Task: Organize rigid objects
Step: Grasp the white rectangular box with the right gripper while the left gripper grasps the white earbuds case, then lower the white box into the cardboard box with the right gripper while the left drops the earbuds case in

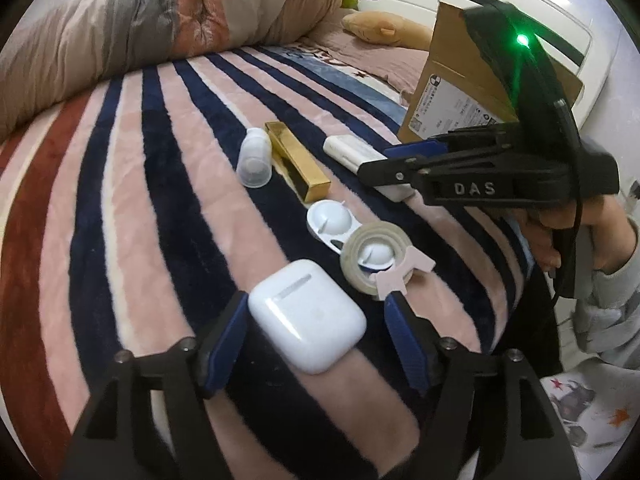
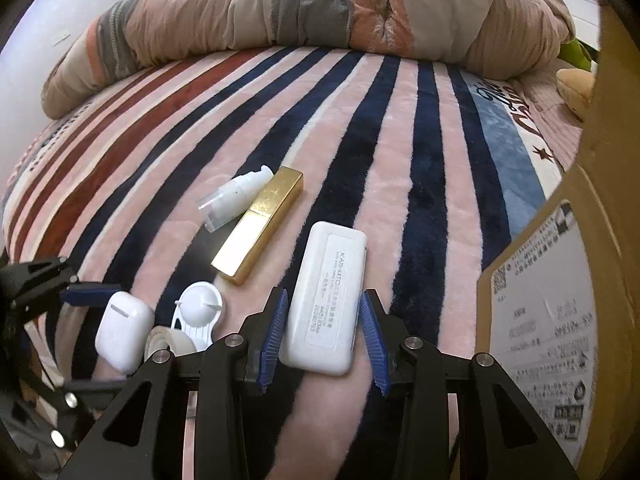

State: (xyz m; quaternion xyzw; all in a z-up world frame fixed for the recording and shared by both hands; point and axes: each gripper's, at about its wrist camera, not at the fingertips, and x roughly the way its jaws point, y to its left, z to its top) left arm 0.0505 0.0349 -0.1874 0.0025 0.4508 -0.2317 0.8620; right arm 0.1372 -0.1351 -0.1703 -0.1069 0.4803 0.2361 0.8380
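Several small objects lie on a striped blanket (image 1: pixel 132 184). A white earbud case (image 1: pixel 307 316) lies between the open fingers of my left gripper (image 1: pixel 316 328); gaps show on both sides. It also shows in the right wrist view (image 2: pixel 124 326). A white rectangular case (image 2: pixel 326 298) lies between the open fingers of my right gripper (image 2: pixel 326 340), its left side close to the left pad. The right gripper shows in the left wrist view (image 1: pixel 404 162) over that case (image 1: pixel 352 152). A gold bar-shaped box (image 2: pixel 258 224), a clear pump bottle (image 2: pixel 234 196), a white contact lens case (image 1: pixel 336 228) and a tape roll (image 1: pixel 376 260) lie nearby.
An open cardboard box with a shipping label (image 2: pixel 548 308) stands at the right, also seen in the left wrist view (image 1: pixel 460 92). A rolled quilt (image 2: pixel 320 8) lies along the far side of the bed. A plush toy (image 1: pixel 384 26) lies behind.
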